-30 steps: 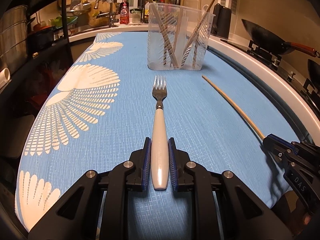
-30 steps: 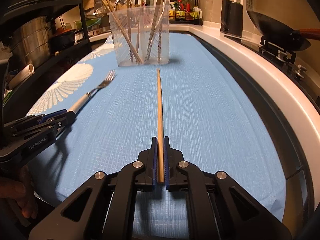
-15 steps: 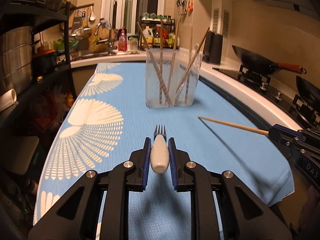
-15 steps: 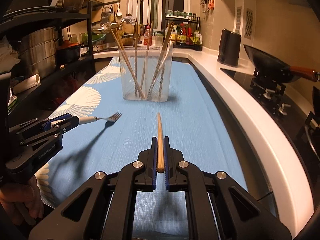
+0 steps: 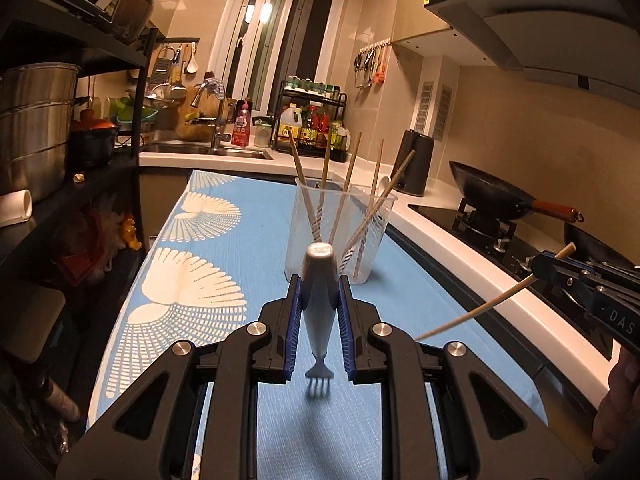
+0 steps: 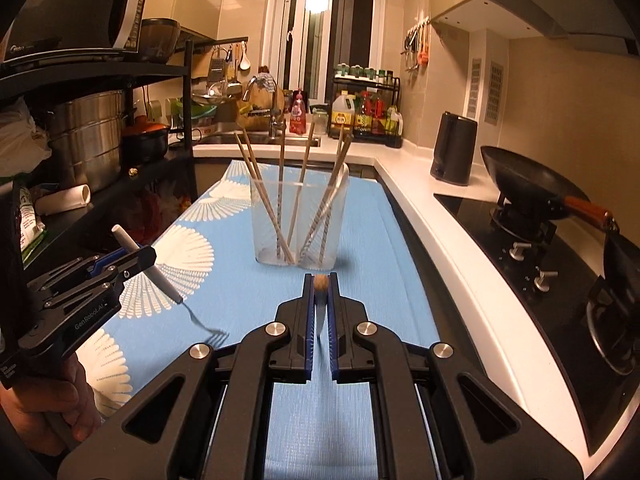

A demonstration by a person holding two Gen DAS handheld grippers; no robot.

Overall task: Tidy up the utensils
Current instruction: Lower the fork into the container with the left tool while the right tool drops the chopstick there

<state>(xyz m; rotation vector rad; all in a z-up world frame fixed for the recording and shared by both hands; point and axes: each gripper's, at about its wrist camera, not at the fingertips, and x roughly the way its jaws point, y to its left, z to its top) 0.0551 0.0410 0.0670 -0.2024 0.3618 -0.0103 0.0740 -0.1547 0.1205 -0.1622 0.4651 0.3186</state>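
My left gripper [image 5: 320, 282] is shut on the white handle of a fork [image 5: 319, 312]. It holds the fork above the blue cloth [image 5: 224, 280], with the tines hanging down toward me. My right gripper [image 6: 320, 282] is shut on a wooden chopstick [image 6: 320, 312], seen end-on, its long part sloping down. A clear container [image 5: 372, 236] with several chopsticks stands just ahead of both. In the right wrist view, the left gripper [image 6: 146, 256] and its fork [image 6: 164, 284] are at the left. The left wrist view shows the right gripper [image 5: 538, 270] and its chopstick [image 5: 476, 314] at the right.
A white counter edge [image 6: 460, 264] runs along the right, with a stove and a wok [image 6: 532, 184] beyond it. A dark kettle [image 6: 454, 152] stands at the back right. Black shelves with steel pots [image 6: 88, 136] line the left side. A sink and bottles fill the far end.
Both grippers have risen off the cloth, lifting the fork and the chopstick. The utensils' free ends have swung from pointing toward the container to hanging down under the jaws.
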